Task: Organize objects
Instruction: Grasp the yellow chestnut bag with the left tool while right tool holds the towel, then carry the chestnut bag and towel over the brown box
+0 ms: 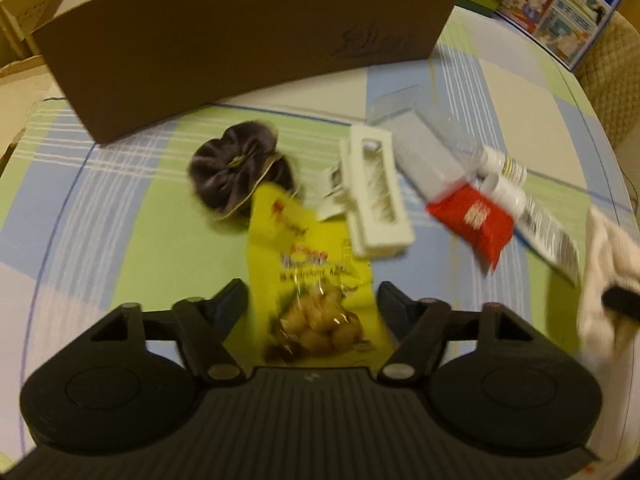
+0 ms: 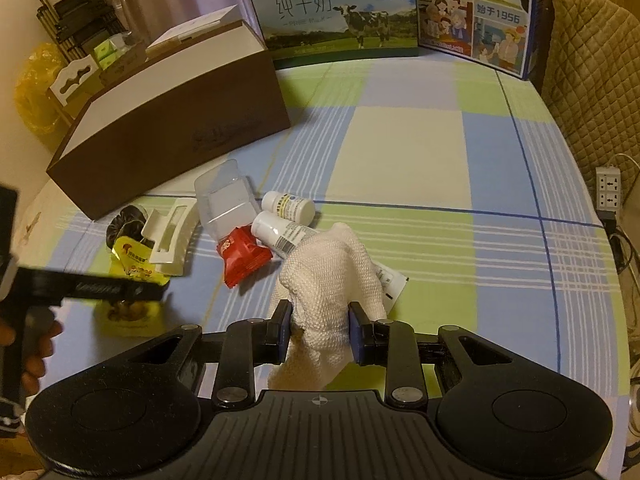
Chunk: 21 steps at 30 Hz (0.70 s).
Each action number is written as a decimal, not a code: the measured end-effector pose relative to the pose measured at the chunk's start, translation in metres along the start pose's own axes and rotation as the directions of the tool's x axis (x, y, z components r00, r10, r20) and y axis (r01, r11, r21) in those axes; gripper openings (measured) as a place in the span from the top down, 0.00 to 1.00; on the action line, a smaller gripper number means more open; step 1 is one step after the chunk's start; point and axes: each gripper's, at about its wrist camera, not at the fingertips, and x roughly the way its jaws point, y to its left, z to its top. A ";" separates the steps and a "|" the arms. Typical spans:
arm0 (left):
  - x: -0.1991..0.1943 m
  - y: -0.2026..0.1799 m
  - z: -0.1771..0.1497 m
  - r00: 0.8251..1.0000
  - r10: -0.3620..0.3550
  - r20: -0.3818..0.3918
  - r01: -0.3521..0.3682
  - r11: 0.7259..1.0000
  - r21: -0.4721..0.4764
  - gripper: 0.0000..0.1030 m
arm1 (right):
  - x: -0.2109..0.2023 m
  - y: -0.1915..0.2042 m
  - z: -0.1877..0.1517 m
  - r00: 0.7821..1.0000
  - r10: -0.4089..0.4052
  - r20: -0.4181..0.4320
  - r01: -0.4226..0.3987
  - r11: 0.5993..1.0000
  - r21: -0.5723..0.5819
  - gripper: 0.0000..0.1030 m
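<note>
You had the right gripper clamped on the white knitted cloth, both pads pressing into its bunched middle, presumably so the limp fabric would lift in one piece. Your left gripper stood about half open astride the yellow snack packet, fingers either side and not yet pinching, which looked like lining up a grasp. The rest lay clustered just in front of the brown box, likely where they belong: one dark scrunchie, one white hair clip, one clear plastic tray, one red sachet, two small white bottles and one tube, partly hidden under the cloth.
</note>
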 end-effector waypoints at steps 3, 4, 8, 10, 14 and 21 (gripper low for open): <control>-0.005 0.011 -0.004 1.000 -0.014 -0.005 0.014 1.000 0.013 0.43 | 0.003 0.002 0.001 1.000 0.011 -0.005 -0.011 1.000 -0.009 0.75; -0.005 0.013 -0.005 1.000 -0.019 -0.005 0.019 1.000 0.021 0.44 | 0.004 0.003 0.002 1.000 0.015 -0.006 -0.015 1.000 -0.012 0.75; -0.012 0.014 -0.007 1.000 -0.028 -0.004 0.029 0.998 0.054 0.49 | 0.006 0.006 0.003 1.000 0.027 -0.006 -0.027 0.999 -0.026 0.75; -0.017 0.013 -0.008 1.000 -0.028 0.001 0.028 0.997 0.075 0.51 | 0.006 0.007 0.004 1.000 0.031 -0.004 -0.031 0.999 -0.029 0.75; -0.026 0.014 -0.010 1.000 -0.028 0.008 0.028 0.996 0.088 0.53 | 0.006 0.009 0.004 0.999 0.037 0.000 -0.037 0.999 -0.030 0.75; -0.049 0.016 -0.006 0.998 -0.043 0.042 0.040 0.996 0.080 0.53 | 0.004 0.014 0.009 0.999 0.053 0.014 -0.052 0.998 -0.035 0.75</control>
